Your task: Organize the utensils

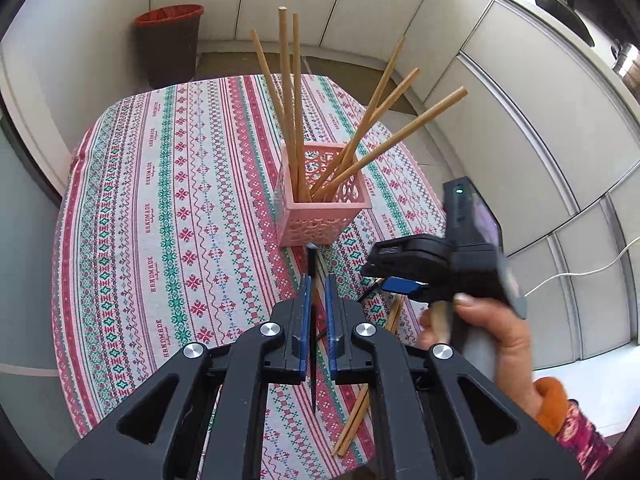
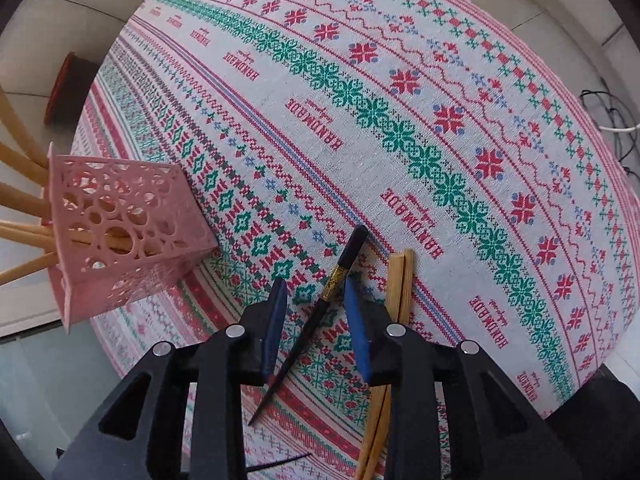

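A pink lattice basket (image 1: 324, 208) (image 2: 120, 236) stands on the patterned tablecloth (image 1: 160, 220) and holds several wooden chopsticks (image 1: 288, 92). Just in front of it, my left gripper (image 1: 318, 292) is shut on a thin black chopstick (image 1: 313, 360) that runs lengthwise between its blue pads. My right gripper (image 2: 316, 308) (image 1: 380, 276), held by a hand (image 1: 500, 332), points down at the cloth and is open. A second black chopstick (image 2: 344, 268) with a gold band lies slanted between its fingers, and neither pad touches it. A pair of wooden chopsticks (image 2: 400, 280) (image 1: 360, 408) lies on the cloth beside it.
A dark bin with a red rim (image 1: 168, 44) (image 2: 68, 88) stands on the floor beyond the table's far edge. White cabinet fronts (image 1: 520, 120) run along the right. A white cable (image 1: 580, 272) lies on the floor there. The cloth's left half (image 2: 440, 120) carries nothing.
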